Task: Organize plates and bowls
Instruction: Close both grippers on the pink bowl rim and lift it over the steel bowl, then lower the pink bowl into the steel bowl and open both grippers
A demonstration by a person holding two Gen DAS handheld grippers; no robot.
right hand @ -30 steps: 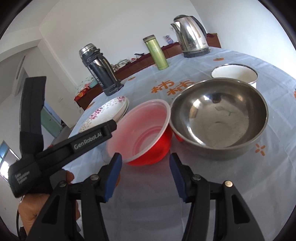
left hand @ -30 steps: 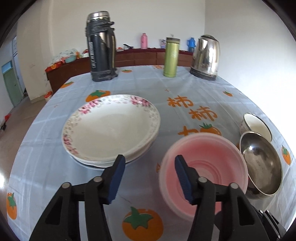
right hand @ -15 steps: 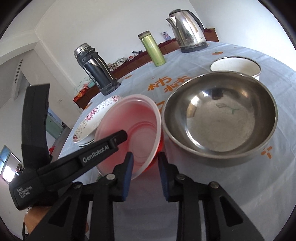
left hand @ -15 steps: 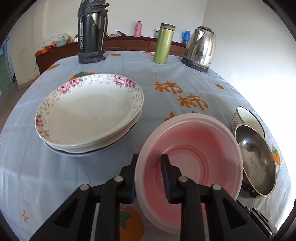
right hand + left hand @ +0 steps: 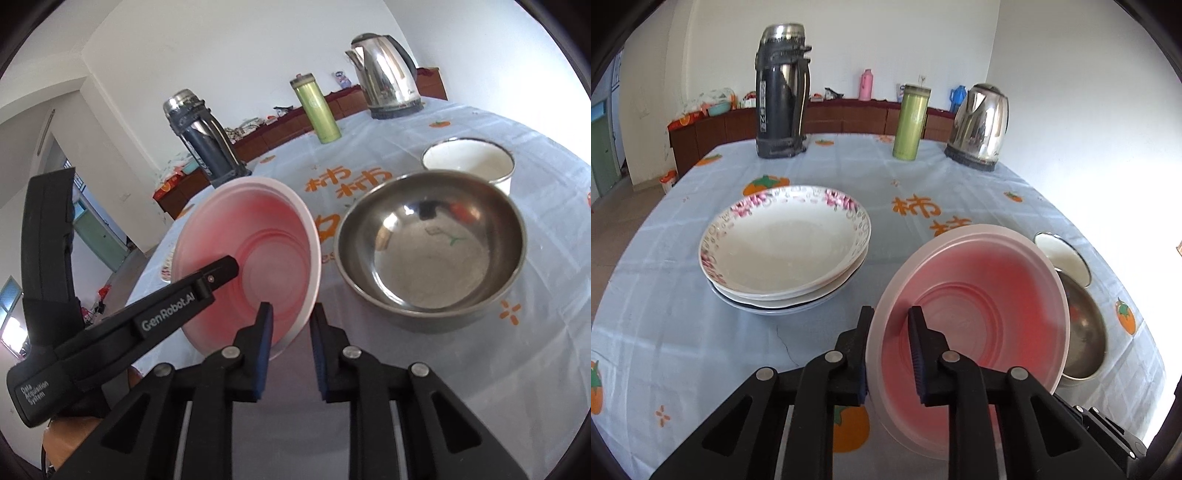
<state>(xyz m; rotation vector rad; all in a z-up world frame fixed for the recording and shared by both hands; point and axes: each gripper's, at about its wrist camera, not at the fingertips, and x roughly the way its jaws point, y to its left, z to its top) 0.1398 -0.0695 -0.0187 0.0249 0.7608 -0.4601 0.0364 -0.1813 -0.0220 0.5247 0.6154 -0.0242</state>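
Pink plastic, the bowl [image 5: 975, 325] is being held tilted above the table [image 5: 665, 332], pinched at its near rim by the left gripper [image 5: 890, 347], one finger inside and one outside. The right gripper [image 5: 291, 343] is straddling the opposite rim; its jaws are narrowed, though whether they are actually gripping cannot be told from this angle. A lift appears to be in hand, probably toward nesting. The steel bowl [image 5: 432, 254] is lying just beside, with the white enamel bowl [image 5: 469, 162] behind it. The stacked plates [image 5: 783, 251] are sitting to the left, apart. Next, the bowl is to be levelled and lowered into the steel one, clearing its rim. Open cloth is lying toward the near edge.
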